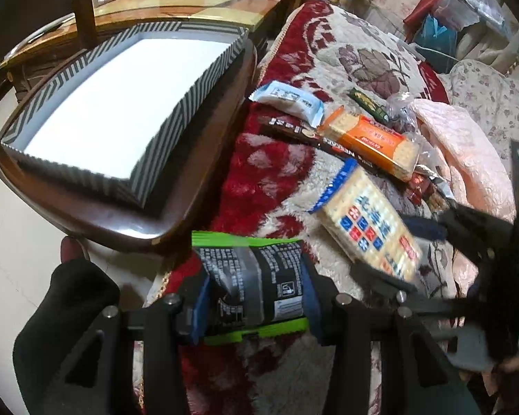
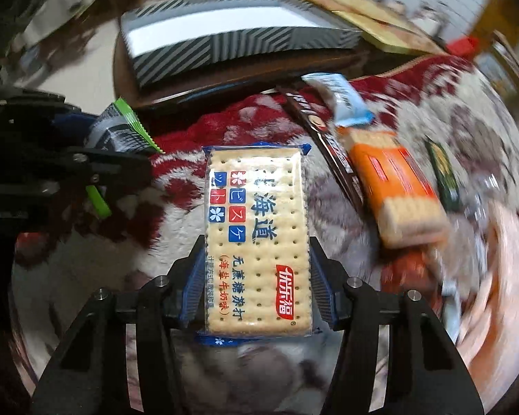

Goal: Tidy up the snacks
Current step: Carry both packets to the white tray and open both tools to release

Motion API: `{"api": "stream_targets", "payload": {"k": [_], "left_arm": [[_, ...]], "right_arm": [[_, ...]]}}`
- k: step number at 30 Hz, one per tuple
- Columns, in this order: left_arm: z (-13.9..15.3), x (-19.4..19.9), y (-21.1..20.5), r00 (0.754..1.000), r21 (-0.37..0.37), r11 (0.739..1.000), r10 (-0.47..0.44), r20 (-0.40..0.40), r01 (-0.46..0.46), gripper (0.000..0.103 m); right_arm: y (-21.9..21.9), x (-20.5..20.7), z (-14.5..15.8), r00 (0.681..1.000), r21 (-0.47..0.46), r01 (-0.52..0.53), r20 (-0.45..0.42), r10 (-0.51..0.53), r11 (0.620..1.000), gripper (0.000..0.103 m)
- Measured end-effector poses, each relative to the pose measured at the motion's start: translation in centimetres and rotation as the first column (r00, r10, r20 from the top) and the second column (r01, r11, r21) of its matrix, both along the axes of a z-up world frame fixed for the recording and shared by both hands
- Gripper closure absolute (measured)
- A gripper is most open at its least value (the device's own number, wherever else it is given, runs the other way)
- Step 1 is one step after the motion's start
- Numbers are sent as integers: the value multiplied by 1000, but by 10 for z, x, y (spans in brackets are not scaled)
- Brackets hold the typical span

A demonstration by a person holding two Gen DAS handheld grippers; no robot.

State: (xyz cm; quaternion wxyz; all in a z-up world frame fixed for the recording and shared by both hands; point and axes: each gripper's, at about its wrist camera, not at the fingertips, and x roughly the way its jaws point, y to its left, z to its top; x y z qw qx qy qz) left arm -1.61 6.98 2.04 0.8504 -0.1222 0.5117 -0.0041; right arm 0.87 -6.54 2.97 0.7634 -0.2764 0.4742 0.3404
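My left gripper [image 1: 252, 297] is shut on a green-edged black snack packet [image 1: 256, 276], held above the red patterned blanket; it also shows in the right wrist view [image 2: 117, 131]. My right gripper [image 2: 257, 276] is shut on a blue-edged cracker pack [image 2: 256, 235], seen too in the left wrist view [image 1: 370, 221]. A striped box with a white inside [image 1: 121, 103] sits on a wooden chair seat [image 1: 204, 159], left of the snacks; the right wrist view shows the box [image 2: 225, 31] ahead.
On the blanket [image 1: 273, 180] lie an orange cracker pack [image 1: 373, 141], a light blue packet [image 1: 287, 100], a dark brown bar [image 1: 294, 131] and a dark green bar [image 1: 370, 103]. A pink cloth [image 1: 467, 159] lies right. A glass-topped table [image 1: 190, 3] stands behind the chair.
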Motion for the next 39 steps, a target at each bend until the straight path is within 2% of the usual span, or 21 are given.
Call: {"api": "stream_targets", "payload": {"k": [4, 9, 19, 24, 30, 33, 39], "left_arm": [[9, 2, 1, 1000, 21, 1000, 0, 19, 0, 55], [25, 10, 12, 999, 34, 999, 8, 53, -10, 55], [56, 48, 80, 992, 55, 996, 71, 102, -77, 55], [50, 72, 128, 987, 54, 988, 144, 73, -148, 55], [40, 88, 165, 977, 67, 976, 205, 59, -209, 55], [31, 95, 177, 972, 67, 970, 232, 39, -234, 55], [12, 100, 201, 956, 65, 954, 292, 2, -291, 55]], "right_arm": [[3, -11, 11, 996, 72, 81, 38, -84, 994, 49], [11, -5, 24, 988, 143, 151, 19, -156, 978, 49], [37, 39, 46, 977, 264, 212, -43, -209, 941, 49], [75, 67, 59, 979, 316, 204, -63, -194, 927, 49], [135, 106, 67, 979, 374, 200, -104, -174, 905, 49], [166, 122, 61, 979, 372, 198, -116, -167, 907, 49], [208, 146, 25, 969, 325, 225, -177, -175, 918, 49]]}}
